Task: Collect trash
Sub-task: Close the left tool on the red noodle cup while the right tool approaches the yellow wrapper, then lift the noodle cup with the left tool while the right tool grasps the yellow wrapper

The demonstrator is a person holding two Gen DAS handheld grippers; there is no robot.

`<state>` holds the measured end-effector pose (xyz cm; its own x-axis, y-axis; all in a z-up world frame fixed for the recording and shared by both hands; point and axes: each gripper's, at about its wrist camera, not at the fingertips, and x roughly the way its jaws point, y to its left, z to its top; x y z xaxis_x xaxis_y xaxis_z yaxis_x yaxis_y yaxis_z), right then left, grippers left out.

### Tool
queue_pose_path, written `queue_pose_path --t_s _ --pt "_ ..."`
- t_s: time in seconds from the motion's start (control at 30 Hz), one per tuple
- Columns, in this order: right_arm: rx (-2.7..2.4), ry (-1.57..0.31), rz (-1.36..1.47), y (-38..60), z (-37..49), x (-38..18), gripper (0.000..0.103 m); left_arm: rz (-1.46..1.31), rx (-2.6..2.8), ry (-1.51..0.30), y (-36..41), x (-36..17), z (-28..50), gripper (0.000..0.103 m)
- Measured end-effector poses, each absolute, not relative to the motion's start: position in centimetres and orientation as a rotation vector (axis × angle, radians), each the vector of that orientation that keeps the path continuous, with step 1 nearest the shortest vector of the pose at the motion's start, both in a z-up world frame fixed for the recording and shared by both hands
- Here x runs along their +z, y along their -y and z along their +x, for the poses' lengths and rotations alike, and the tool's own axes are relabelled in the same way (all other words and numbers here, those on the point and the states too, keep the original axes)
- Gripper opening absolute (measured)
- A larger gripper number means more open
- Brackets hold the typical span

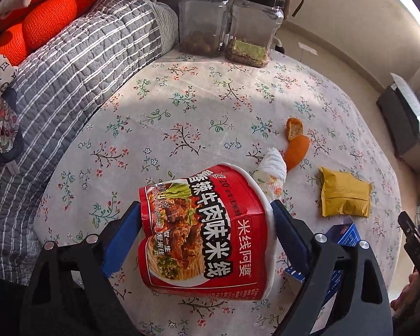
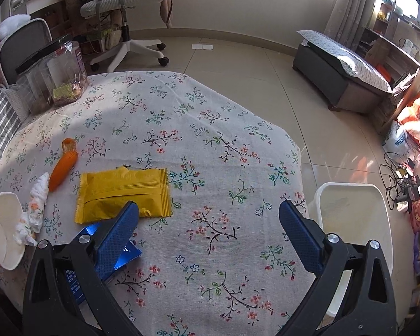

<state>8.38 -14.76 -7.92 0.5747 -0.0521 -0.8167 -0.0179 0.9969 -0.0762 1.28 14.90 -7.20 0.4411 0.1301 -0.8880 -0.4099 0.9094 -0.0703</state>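
Note:
My left gripper [image 1: 205, 224] is shut on a red instant-noodle cup [image 1: 201, 238], tilted on its side above the floral tablecloth [image 1: 182, 106]; the cup's white inside shows in the right wrist view [image 2: 2, 229]. A crumpled tissue [image 1: 271, 173] lies just beyond the cup. Orange peel [image 1: 295, 142], a yellow wrapper [image 1: 344, 193] and a blue box [image 1: 344, 232] lie to the right. My right gripper [image 2: 208, 212] is open and empty over the cloth, near the yellow wrapper [image 2: 123, 193] and blue box [image 2: 120, 254]. The peel [image 2: 63, 168] and tissue [image 2: 36, 204] lie left of it.
A white bin [image 2: 355, 218] stands on the floor off the table's right edge. Two clear jars [image 1: 229, 22] stand at the table's far edge. A grey quilted sofa [image 1: 70, 70] with orange cushions is on the left. An office chair [image 2: 126, 14] and dark bench [image 2: 341, 75] stand beyond.

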Motion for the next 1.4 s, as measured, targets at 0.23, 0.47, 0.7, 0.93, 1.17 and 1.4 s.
queue_pose_path --t_s 0.23,0.47,0.7,0.93,1.17,1.4 --pt "0.030 -1.097 0.067 15.5 11.2 -10.3 0.096 -0.178 0.287 -0.924 -15.3 -2.3 4.9 0.086" --pt "0.134 -1.208 0.245 15.0 14.1 -13.7 0.094 -0.132 0.212 -0.804 -14.8 0.4 8.5 0.086" --pt "0.212 -1.143 0.131 12.3 15.3 -14.4 0.074 -0.205 0.137 -0.877 -14.1 -1.7 10.3 0.086" --pt "0.284 -1.144 0.090 11.0 14.9 -13.9 0.001 -0.205 0.137 -0.899 -14.1 -2.3 10.6 0.086" --pt "0.308 -1.035 0.125 11.5 14.0 -10.6 0.000 -0.210 0.139 -0.893 -14.2 -2.3 10.4 0.086" --pt "0.302 -0.911 0.100 12.0 13.1 -7.1 0.000 -0.214 0.141 -0.892 -14.0 -2.4 10.4 0.086"
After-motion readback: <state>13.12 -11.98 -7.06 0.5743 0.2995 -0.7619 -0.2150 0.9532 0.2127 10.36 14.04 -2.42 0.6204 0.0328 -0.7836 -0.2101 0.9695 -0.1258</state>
